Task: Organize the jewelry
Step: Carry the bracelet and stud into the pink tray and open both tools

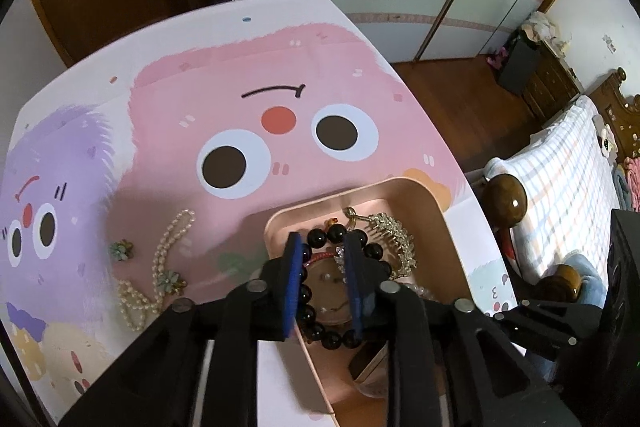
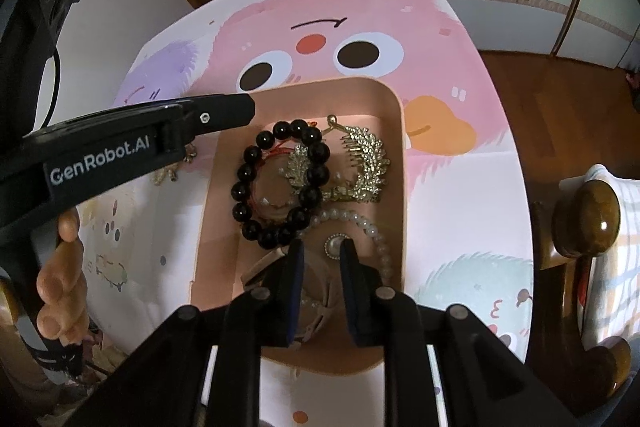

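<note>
A pink tray (image 1: 436,211) (image 2: 388,99) on the table holds a black bead bracelet (image 1: 320,237) (image 2: 244,171), a gold leaf hair comb (image 1: 394,231) (image 2: 370,163), a pearl bracelet (image 2: 372,227) and a watch (image 2: 272,263). My left gripper (image 1: 322,243) hovers open above the black bracelet, empty. My right gripper (image 2: 322,247) is open above the tray's near end, over the pearl piece, empty. On the mat left of the tray lie a pearl necklace (image 1: 156,267) and two flower earrings (image 1: 120,250).
The table carries a cartoon-monster mat (image 1: 240,99). The left gripper's body (image 2: 120,147) crosses the right wrist view at upper left, with the person's fingers (image 2: 60,279) below. A bed (image 1: 560,187) with wooden posts stands right of the table. Wardrobe doors stand behind.
</note>
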Available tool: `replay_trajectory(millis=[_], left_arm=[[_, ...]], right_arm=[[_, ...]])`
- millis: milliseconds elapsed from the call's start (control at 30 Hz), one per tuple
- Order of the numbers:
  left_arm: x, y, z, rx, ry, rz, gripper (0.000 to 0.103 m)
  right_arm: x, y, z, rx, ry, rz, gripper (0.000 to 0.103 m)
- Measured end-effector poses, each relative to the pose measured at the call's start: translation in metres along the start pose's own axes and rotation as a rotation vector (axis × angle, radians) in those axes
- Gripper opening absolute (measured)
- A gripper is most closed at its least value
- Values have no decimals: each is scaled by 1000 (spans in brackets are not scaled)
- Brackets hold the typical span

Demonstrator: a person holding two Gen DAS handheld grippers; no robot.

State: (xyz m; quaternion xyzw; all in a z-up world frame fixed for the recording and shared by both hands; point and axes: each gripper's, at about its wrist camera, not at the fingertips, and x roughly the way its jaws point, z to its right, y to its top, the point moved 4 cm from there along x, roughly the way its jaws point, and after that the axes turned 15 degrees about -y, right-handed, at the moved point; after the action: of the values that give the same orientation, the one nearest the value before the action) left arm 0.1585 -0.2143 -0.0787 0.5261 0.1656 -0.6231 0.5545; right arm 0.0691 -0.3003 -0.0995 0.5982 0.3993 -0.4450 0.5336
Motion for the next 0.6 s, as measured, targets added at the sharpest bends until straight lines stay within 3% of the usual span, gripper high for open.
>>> replay_trajectory(millis=[100,167,233,600], left_arm=[[-8,-1,1,1,8,18,35],[-16,-3,2,-7,12,33,55],[-24,-5,1,-16,22,52,65],[-77,-22,-8,-63,48,124,73]], right_arm=[[-4,1,3,22,18,6,19],[-7,2,5,39,34,5,26],[-10,4,7,53,43,4,31],[-36,11,13,127,92,16,31]])
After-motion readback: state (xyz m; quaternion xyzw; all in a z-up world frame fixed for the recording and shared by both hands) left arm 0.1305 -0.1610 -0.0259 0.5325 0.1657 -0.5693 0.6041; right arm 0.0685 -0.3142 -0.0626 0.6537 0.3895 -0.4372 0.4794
